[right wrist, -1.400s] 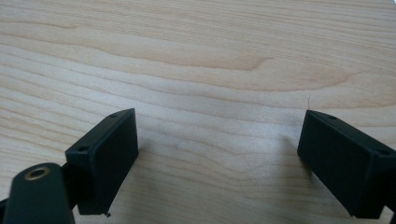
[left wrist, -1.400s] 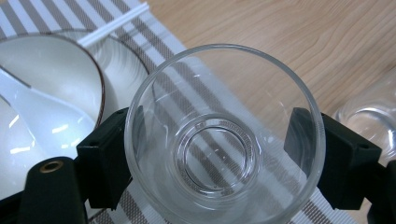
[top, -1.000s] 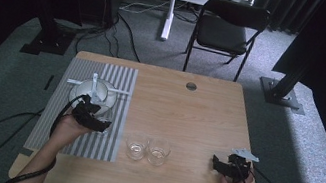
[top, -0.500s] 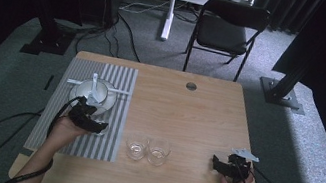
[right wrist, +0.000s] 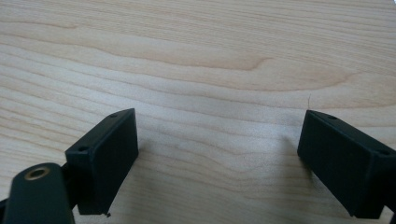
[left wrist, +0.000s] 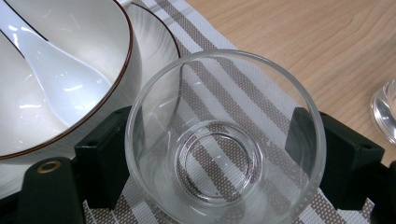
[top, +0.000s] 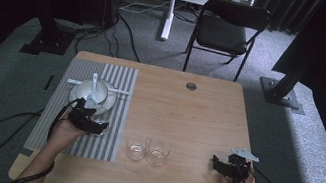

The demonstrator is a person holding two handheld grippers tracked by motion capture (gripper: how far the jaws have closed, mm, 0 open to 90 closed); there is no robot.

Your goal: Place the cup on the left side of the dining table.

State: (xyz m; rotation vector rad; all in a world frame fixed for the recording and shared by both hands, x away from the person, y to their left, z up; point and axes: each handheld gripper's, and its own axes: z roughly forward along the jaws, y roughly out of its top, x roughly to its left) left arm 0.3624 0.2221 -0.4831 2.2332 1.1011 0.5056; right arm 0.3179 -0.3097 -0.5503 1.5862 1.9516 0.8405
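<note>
Holding a clear glass [left wrist: 224, 140] between its jaws, our left gripper [top: 87, 121] sits over the striped placemat [top: 112, 108] on the left part of the table [top: 198, 113]. Its jaws have just been opening slightly, yet both pads appear to touch the glass wall, so we read this as a grip on the glass. The glass stands upright on the placemat, just beside a white bowl [left wrist: 70, 60] with a white spoon [left wrist: 51, 84] in it. Two more glasses [top: 146, 149] stand near the table's front edge. Our right gripper [top: 228, 168] rests low over bare wood, jaws wide apart with nothing between them.
</note>
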